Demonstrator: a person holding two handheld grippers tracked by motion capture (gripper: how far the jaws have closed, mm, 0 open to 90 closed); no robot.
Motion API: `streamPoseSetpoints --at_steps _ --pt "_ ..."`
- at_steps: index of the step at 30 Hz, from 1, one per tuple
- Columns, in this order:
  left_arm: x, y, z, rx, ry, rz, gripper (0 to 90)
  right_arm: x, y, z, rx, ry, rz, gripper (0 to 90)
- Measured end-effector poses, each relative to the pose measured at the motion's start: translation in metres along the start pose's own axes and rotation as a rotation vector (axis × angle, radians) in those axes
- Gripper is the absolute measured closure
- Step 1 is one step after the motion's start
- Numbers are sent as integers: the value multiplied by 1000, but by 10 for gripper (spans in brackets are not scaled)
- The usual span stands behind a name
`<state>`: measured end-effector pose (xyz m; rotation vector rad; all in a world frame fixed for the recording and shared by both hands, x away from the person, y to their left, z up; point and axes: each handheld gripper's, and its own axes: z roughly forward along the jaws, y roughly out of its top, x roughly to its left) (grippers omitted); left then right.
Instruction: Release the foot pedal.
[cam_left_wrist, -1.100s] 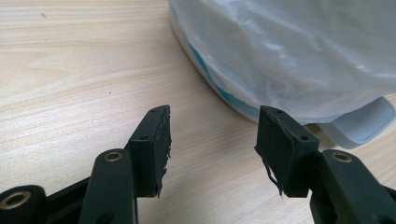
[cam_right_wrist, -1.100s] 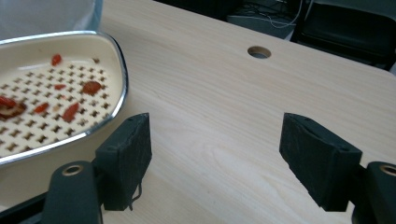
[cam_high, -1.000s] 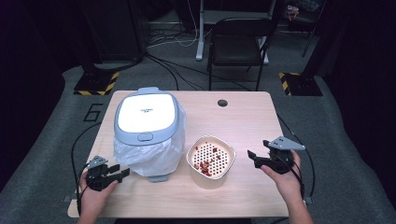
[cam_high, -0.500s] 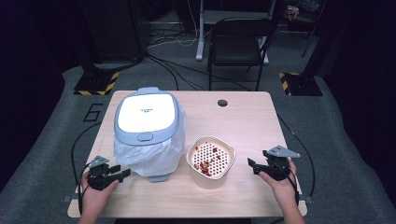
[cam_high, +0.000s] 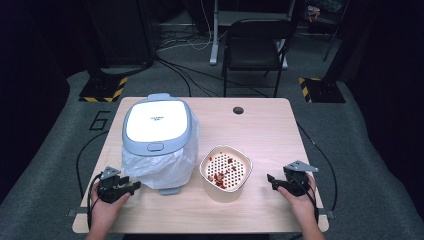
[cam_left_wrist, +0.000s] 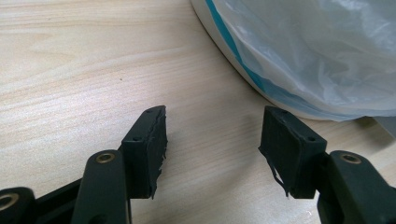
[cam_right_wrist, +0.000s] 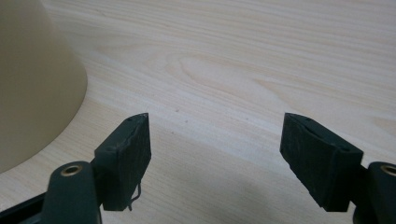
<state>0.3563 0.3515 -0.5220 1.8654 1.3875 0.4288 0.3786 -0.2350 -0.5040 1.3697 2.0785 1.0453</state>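
High view has both hands parked near the tabletop's near edge, probably just staging. The left gripper (cam_high: 131, 187) sits by the near-left corner just beside the bin (cam_high: 159, 131), its jaws having just been opening, spread with nothing between them. The right gripper (cam_high: 272, 181) rests toward the near-right corner, jaws apart and empty, aimed at the beige strainer bowl (cam_high: 226, 171) sitting near the near edge, right of the bin. The bowl is smooth plastic with a perforated insert holding reddish scraps. The bin has a glossy white lid with a grey rim and a crinkly clear bag (cam_left_wrist: 322, 51) draped outside. The table (cam_right_wrist: 261, 60) is pale wood grain.
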Motion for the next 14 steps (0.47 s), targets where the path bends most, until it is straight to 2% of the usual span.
streamPoseSetpoints --at_steps 1,5,10,11,13,14 --pt "0 0 0 0 5 2 411 0 -1 1 2 4 7 235" --pt "2 0 1 -2 24 2 400 0 -1 1 -2 -24 -15 219" --pt "4 -1 1 -7 46 1 395 -6 -4 4 9 -40 -6 203" --pt "4 -1 1 -12 53 1 395 -6 -5 4 10 -46 10 200" --pt "5 -1 0 -4 60 6 394 -8 -6 5 9 -65 1 186" --pt "5 -1 1 -15 66 8 392 -9 -7 6 8 -72 3 174"
